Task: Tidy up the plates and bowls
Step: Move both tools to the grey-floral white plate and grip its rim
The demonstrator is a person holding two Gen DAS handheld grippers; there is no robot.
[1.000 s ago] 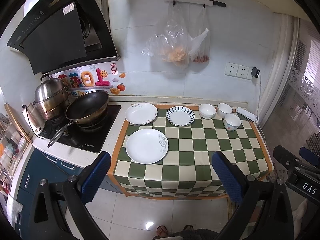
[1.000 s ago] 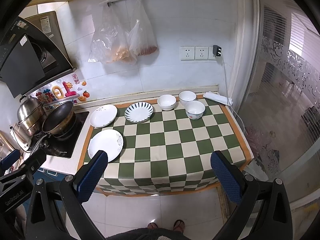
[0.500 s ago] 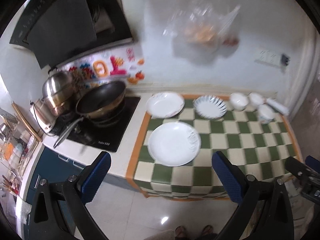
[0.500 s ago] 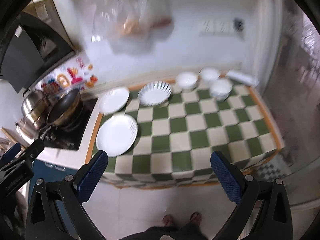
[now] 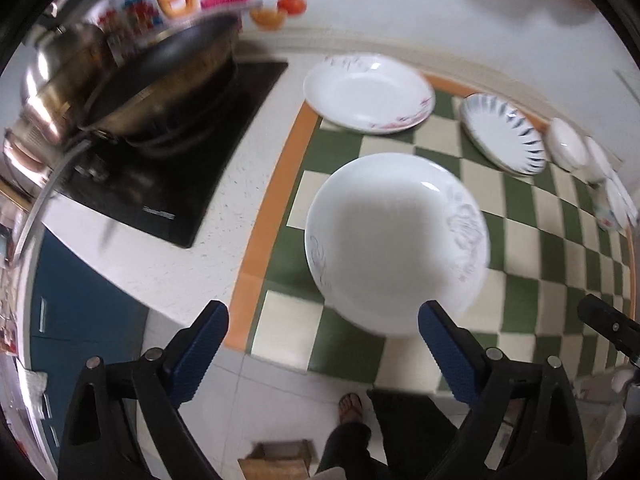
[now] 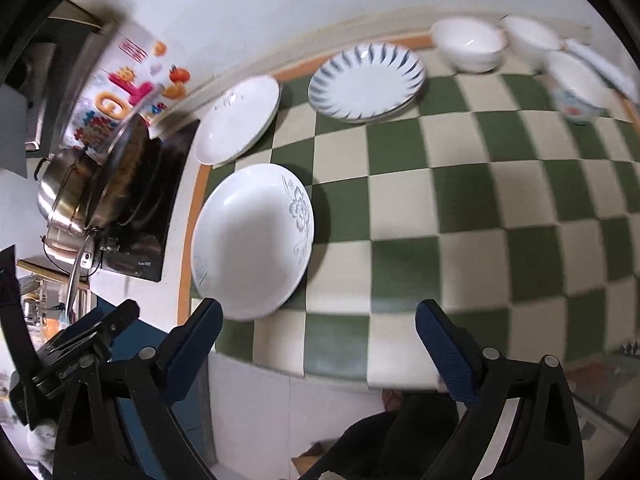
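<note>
A large white plate with a grey flower print [image 5: 396, 240] lies near the front left of the checked mat; it also shows in the right wrist view [image 6: 252, 240]. Behind it lie a white plate with pink flowers [image 5: 368, 92] [image 6: 238, 120] and a blue-striped plate [image 5: 502, 134] [image 6: 366, 80]. Three white bowls [image 6: 468, 44] stand at the back right [image 5: 566, 150]. My left gripper [image 5: 320, 344] is open and empty, just in front of the large plate. My right gripper [image 6: 318, 342] is open and empty over the mat's front edge.
A green and cream checked mat [image 6: 460, 200] covers the counter. A wok [image 5: 160, 80] and a steel pot [image 6: 64, 184] sit on the black cooktop [image 5: 172, 184] to the left. The left gripper's body [image 6: 68, 360] shows at the lower left of the right view.
Both grippers have moved down and forward toward the counter. The plates now look much larger and closer. Both stay open.
</note>
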